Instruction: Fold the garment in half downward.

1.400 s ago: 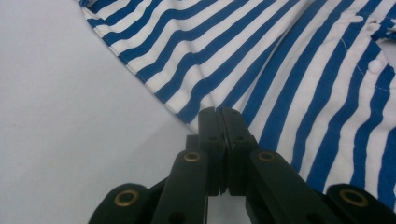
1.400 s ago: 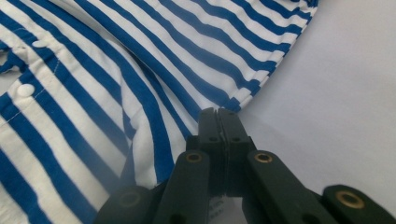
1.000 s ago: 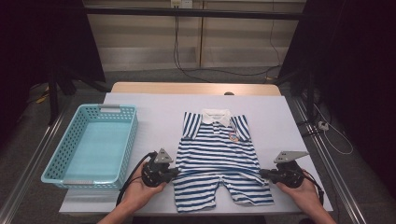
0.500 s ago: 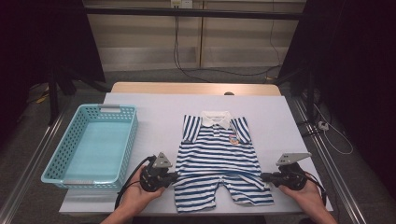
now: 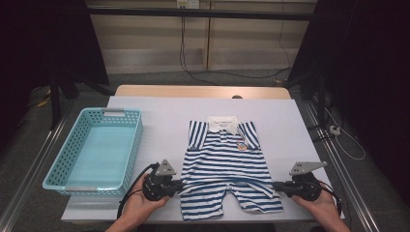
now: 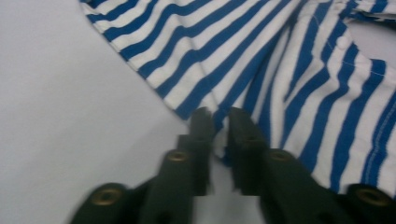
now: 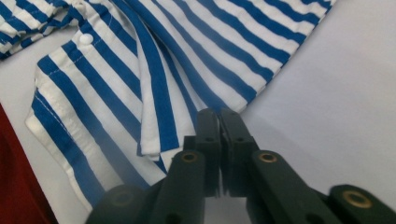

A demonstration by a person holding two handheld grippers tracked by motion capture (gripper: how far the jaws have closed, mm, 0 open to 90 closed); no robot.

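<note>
High view, one blue-and-white striped romper (image 5: 227,169) flat on one white table (image 5: 159,116), one empty turquoise basket (image 5: 96,150) beside it, two grippers: left gripper (image 5: 180,185) jaws just easing apart, cloth edge between them, right gripper (image 5: 276,184) pinching opposite edge.

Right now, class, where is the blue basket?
In the high view the basket sits on the table's left side, left of the striped romper.

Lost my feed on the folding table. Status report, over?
Left gripper jaws just opening, romper edge between them. Right gripper shut on romper's other side. Basket at left; nothing in the way.
</note>
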